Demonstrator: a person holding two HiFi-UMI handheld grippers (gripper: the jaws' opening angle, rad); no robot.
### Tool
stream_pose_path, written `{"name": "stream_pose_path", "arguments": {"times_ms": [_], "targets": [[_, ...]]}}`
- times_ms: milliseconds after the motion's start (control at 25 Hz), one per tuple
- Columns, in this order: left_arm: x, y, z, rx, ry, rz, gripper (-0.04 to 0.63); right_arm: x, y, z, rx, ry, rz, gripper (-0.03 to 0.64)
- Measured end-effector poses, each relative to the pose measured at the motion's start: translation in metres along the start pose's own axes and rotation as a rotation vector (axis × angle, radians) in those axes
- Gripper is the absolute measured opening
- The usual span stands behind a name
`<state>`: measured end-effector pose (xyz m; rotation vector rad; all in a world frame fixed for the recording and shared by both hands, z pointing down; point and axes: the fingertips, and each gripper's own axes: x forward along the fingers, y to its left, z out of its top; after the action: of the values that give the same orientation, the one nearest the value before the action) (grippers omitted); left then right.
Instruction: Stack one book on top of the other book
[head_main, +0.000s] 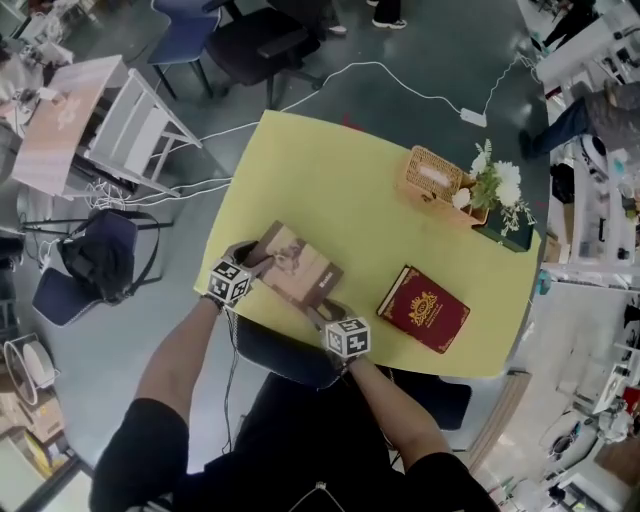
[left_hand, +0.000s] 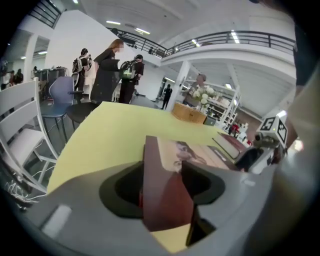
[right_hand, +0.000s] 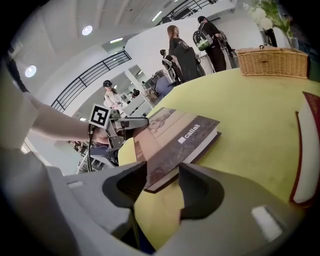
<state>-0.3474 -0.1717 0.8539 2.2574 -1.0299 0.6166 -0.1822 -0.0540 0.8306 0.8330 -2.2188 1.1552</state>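
Yellow table (head_main: 330, 170) in a large hall with a grey floor, seen steeply from above; a white folding chair (head_main: 140, 125) stands to its left and a white cable (head_main: 400, 85) runs across the floor beyond it. At the table's near left edge, a brown book (head_main: 298, 268) is held at opposite ends by both tools. The left gripper (head_main: 252, 260) is clamped on the book's left end, with the spine edge standing between its jaws in the left gripper view. The right gripper (head_main: 318, 308) is clamped on the near right corner, cover uppermost. Whether the book's underside touches the table cannot be told. A red book (head_main: 424, 309) with a gold emblem lies flat to the right, apart from the brown one. A wicker basket (head_main: 432, 175) and white flowers (head_main: 497, 185) sit at the far right corner.
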Motion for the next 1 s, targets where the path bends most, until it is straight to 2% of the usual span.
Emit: {"name": "stream_pose_path", "arguments": {"times_ms": [240,320,440,640,800,1000], "targets": [[0.004,-0.001,-0.007,0.002,0.012,0.042,0.259,0.008,-0.01,-0.008,0.026,0.034,-0.005,0.201],[-0.001,-0.002,0.0,0.011,0.008,0.087,0.256,0.008,-0.011,-0.008,0.031,0.031,-0.001,0.203],[-0.015,0.002,0.008,0.013,-0.016,0.177,0.245,0.003,-0.014,-0.006,0.053,0.023,0.003,0.249],[-0.039,0.001,0.035,-0.039,-0.111,0.282,0.243,-0.036,-0.023,0.009,0.067,-0.039,-0.019,0.261],[-0.059,-0.052,0.063,-0.064,-0.218,0.277,0.168,-0.094,-0.018,0.032,0.094,-0.184,0.012,0.236],[-0.083,-0.153,0.105,-0.065,-0.354,0.182,0.109,-0.187,-0.005,0.074,0.09,-0.403,0.003,0.148]]}}
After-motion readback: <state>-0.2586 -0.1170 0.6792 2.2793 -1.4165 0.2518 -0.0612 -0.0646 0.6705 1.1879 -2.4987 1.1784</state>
